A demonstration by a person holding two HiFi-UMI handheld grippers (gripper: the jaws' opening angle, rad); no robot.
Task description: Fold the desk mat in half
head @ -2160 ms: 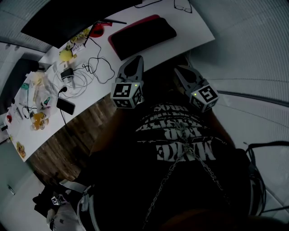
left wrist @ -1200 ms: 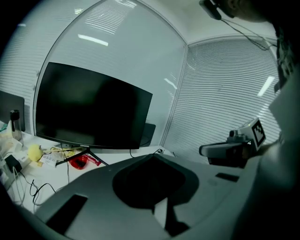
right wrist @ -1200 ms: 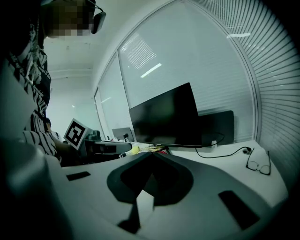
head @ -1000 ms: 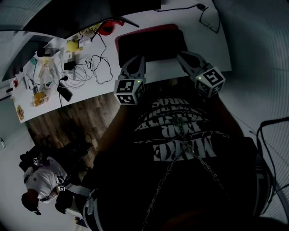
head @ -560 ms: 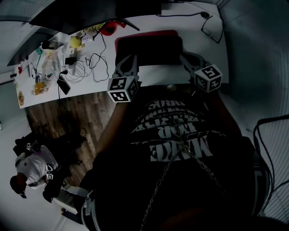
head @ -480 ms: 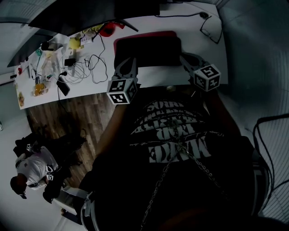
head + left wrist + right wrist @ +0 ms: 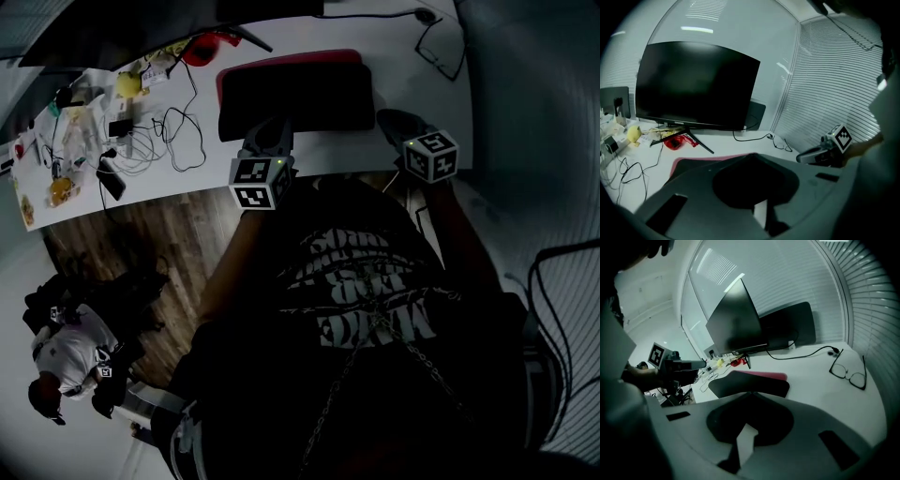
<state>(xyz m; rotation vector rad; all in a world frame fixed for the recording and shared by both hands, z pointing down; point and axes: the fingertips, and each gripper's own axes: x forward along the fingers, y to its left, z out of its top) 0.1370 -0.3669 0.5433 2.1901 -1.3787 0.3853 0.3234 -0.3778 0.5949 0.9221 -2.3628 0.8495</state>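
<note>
The desk mat (image 7: 295, 94) lies on the white desk (image 7: 412, 56), black on top with a red edge showing along its far side. My left gripper (image 7: 270, 129) is shut, its tips at the mat's near left edge, with nothing held. My right gripper (image 7: 389, 117) is shut and empty just off the mat's near right corner. In the left gripper view the closed tips (image 7: 752, 154) point over the mat (image 7: 691, 165). The right gripper view shows closed tips (image 7: 749, 393) in front of the mat (image 7: 750, 383).
A dark monitor (image 7: 693, 84) stands behind the mat. Glasses (image 7: 441, 56) and a cable lie at the desk's right end. Cables (image 7: 173, 131), a phone (image 7: 110, 178) and small clutter fill the left part. A person (image 7: 66, 366) sits on the wooden floor at lower left.
Both grippers have moved forward to the mat's near edge and stayed shut. The head view has shifted a little; the mat has not changed shape.
</note>
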